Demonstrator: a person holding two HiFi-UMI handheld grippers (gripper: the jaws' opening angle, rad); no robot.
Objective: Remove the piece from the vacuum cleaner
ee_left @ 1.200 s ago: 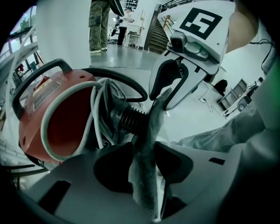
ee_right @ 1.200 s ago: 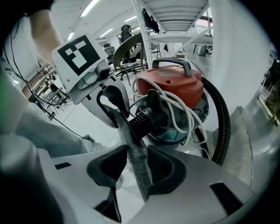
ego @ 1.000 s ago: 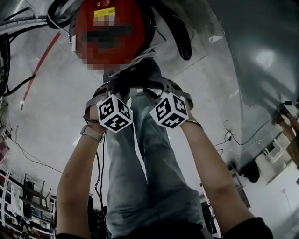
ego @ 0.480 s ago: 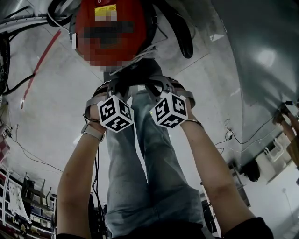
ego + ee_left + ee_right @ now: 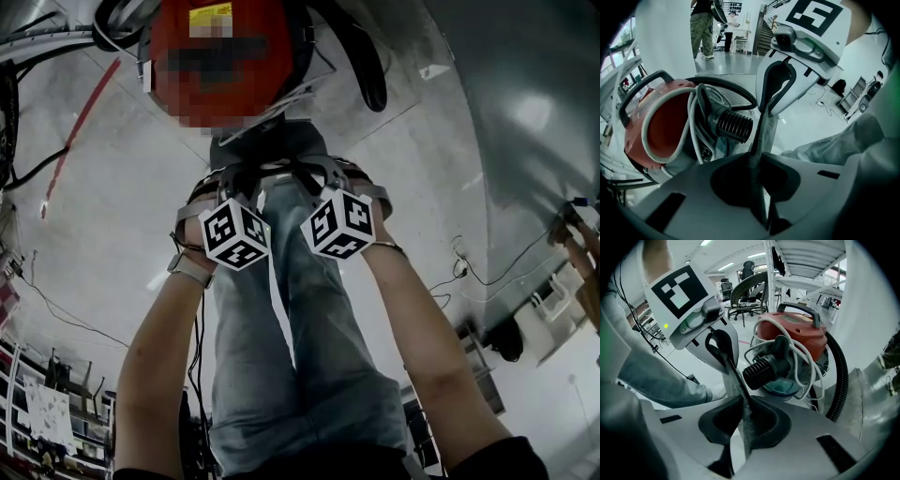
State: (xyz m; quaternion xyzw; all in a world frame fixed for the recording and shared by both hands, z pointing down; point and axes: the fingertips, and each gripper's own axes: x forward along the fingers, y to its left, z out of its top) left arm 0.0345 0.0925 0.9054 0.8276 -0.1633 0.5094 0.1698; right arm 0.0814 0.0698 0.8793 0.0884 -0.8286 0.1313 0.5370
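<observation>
Currently, left gripper view, grip: the left tool (image 5: 756, 158) has just been closing its jaws. They stand almost together, pinching a thin grey cloth piece (image 5: 768, 131) that runs up into the right tool (image 5: 766, 107).
Left gripper view, vacuum: the red canister vacuum cleaner (image 5: 663, 126) sits on the pale floor (image 5: 731, 70) at left, with its black ribbed hose cuff (image 5: 735, 126) just beside the cloth. Whether the cloth is fastened to the machine I cannot tell.
Right gripper view, grip: the right tool's jaws, also just closed in, clamp the same cloth edge-on, with nothing else between them.
Right gripper view, risk: a white cord (image 5: 800, 363) and a black corrugated hose (image 5: 841, 376) drape the body on the far side. A hard pull would likely drag these, or the whole unheld canister, along.
Head view, placement: both tools hang side by side, pointing steeply down, just on the near side of the vacuum. The piece is mostly hidden behind them.
Head view, risk: both pinches sit on thin fabric, so uneven tugging could probably slip a pad off or tear the cloth.
</observation>
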